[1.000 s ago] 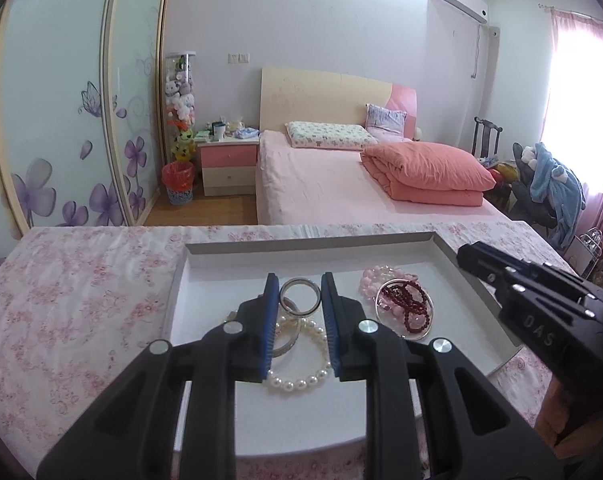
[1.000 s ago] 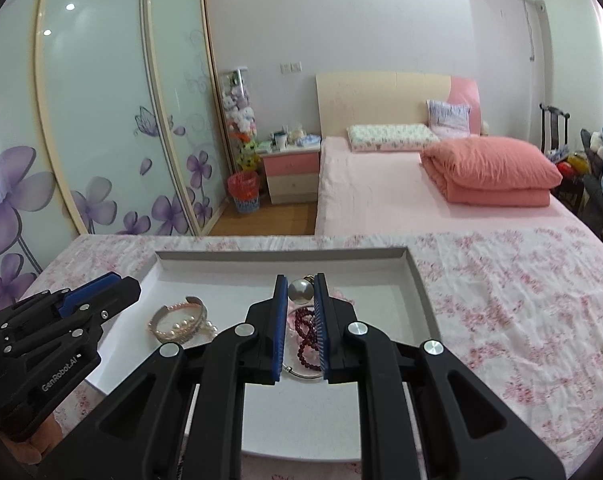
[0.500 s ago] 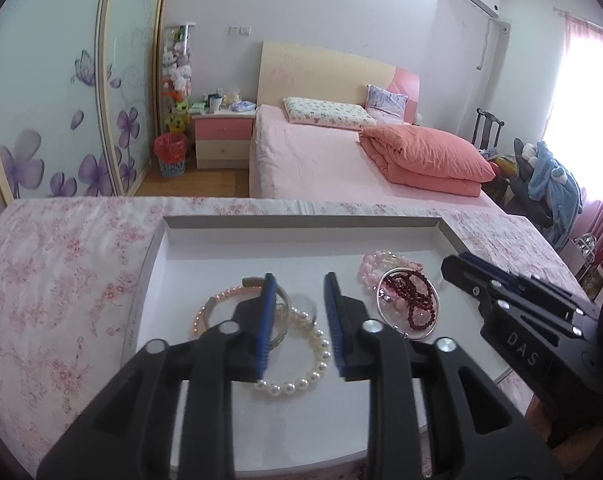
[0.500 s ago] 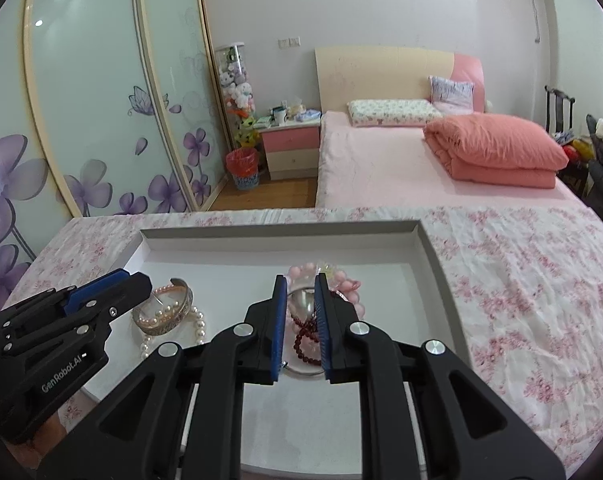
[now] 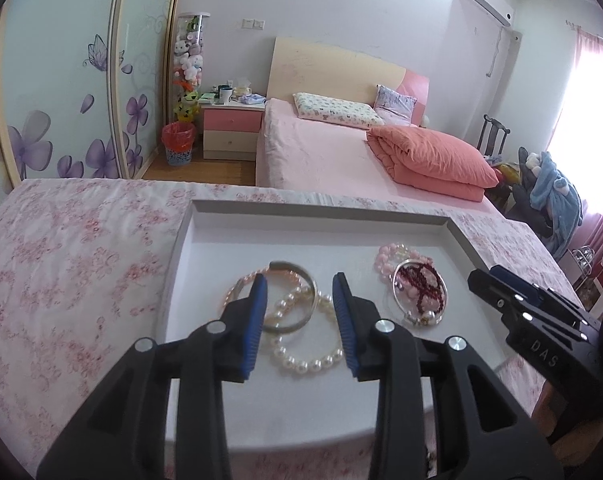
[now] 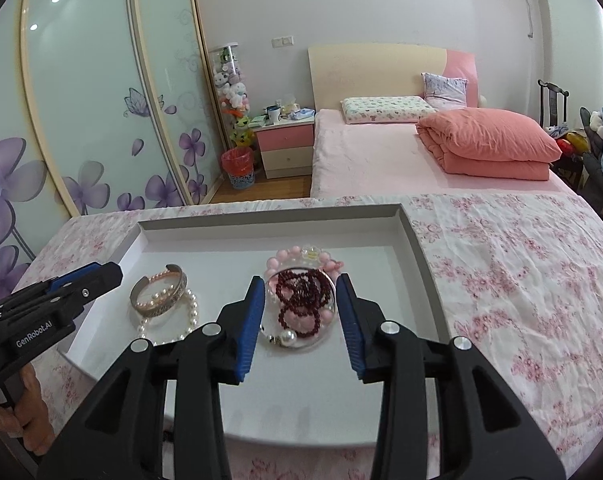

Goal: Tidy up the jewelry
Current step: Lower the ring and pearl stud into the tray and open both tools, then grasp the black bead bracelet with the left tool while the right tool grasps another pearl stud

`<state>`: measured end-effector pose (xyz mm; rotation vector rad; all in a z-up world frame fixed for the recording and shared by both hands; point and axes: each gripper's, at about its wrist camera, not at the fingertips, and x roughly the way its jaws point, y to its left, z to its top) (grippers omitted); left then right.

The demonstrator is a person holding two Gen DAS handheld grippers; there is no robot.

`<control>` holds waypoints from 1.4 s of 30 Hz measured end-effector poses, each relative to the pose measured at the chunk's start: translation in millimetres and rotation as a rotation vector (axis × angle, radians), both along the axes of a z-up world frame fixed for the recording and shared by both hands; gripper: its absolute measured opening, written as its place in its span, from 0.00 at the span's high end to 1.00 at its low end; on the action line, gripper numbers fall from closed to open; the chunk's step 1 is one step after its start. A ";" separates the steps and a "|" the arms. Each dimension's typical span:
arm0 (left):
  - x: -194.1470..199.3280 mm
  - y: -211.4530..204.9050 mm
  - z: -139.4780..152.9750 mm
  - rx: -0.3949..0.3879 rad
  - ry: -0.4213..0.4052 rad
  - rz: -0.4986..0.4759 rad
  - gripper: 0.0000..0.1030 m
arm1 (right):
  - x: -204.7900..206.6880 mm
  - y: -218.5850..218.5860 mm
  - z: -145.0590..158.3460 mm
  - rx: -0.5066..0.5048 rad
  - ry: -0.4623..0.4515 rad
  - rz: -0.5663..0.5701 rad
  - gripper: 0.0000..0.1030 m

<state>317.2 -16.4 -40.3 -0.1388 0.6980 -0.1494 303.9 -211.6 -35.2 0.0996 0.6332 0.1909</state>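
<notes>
From the left wrist, the left gripper (image 5: pixel 299 288) is released, jaws spread and holding nothing, hovering over the near left part of the tray (image 5: pixel 321 213), which lies on a floral-covered desk (image 5: pixel 73 248). Between its fingers lie the bangle (image 5: pixel 291 300) and the pearls (image 5: pixel 313 348), overlapping; a pinker strand seems tucked under the bangle, though that is hard to make out. From the right wrist, the right gripper (image 6: pixel 300 292) is likewise released and empty, poised over the second heap right of the bangle: red beads (image 6: pixel 301 294) coiled inside a thin hoop (image 6: pixel 301 336), with pink beads (image 6: pixel 301 258) toward the tray's far wall. The piles are tangled, so each gripper should probably close on one piece only, at a free edge, and lift slowly so neighbours slip off instead of dragging along.
</notes>
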 end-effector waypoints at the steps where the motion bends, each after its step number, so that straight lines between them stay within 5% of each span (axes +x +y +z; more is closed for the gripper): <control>1: -5.8 0.1 0.7 0.003 0.000 -0.005 0.66 | -2.2 -0.9 0.1 -0.001 0.001 0.002 0.63; 16: -98.7 -29.4 -28.9 0.022 0.153 -0.205 0.66 | -65.3 -3.0 -22.4 -0.040 0.095 0.061 0.63; 30: -111.2 -60.5 -52.7 0.081 0.229 -0.221 0.66 | -84.0 -15.2 -34.3 -0.026 0.138 0.024 0.63; 38: -113.6 -61.4 -54.3 0.142 0.225 -0.192 0.88 | -86.2 -12.3 -34.4 -0.025 0.139 0.031 0.63; 42: -114.7 -50.5 -53.8 0.152 0.219 -0.176 0.88 | -86.6 -8.9 -33.4 -0.023 0.139 0.040 0.63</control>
